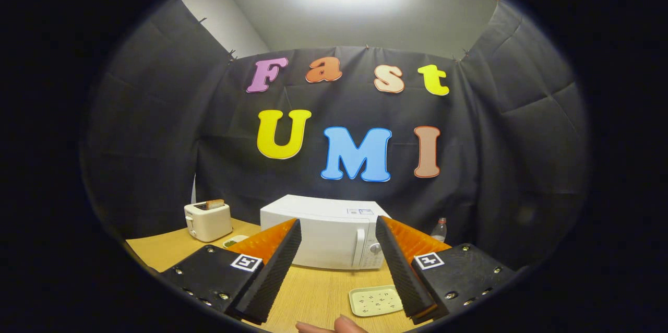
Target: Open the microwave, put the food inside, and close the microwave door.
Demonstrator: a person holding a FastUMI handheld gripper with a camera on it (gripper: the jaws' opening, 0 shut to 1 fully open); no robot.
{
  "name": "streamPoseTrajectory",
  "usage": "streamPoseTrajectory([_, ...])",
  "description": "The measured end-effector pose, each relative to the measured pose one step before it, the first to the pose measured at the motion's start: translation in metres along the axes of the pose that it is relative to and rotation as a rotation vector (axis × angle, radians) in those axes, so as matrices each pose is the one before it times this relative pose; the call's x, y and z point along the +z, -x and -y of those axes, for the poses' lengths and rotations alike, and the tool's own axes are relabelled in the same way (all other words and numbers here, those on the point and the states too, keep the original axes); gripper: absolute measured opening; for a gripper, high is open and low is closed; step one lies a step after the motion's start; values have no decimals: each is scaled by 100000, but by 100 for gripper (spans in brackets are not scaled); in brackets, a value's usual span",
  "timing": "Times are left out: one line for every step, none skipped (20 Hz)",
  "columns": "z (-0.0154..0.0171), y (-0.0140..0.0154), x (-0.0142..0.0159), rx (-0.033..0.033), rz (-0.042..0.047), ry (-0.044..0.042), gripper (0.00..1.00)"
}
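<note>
The microwave (329,234) stands at the far side of the desk (318,294), straight ahead of your fingers (338,268) and framed between them, door shut. Its upright handle (358,254) sits right of centre, nearer the right finger. The fingers are spread wide, holding nothing. A small tray (374,301) lies nearer you, to the right.

Tabletop (318,291) of pale wood-grain laminate, matt. Microwave (326,234) with smooth white casing, faintly glossy, near the rear edge. Toaster (207,221) in cream, smooth-looking plastic at the rear left corner. Clear plastic bottle (439,229). Small tray (374,300), pale matt plastic. Gripper (338,265) fingers spread wide, inner faces ribbed; matt bolted plates behind them
</note>
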State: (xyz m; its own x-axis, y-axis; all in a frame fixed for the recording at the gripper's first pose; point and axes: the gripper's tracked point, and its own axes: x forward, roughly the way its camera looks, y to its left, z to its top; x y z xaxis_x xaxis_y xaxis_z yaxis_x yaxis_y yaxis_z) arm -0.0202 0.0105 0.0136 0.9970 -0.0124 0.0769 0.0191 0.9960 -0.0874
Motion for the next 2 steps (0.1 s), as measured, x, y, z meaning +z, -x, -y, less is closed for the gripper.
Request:
streamPoseTrajectory([-103,-83,-160,374,-488,-71,91])
streamPoseTrajectory([-10,-135,-129,182,-332,-45,91])
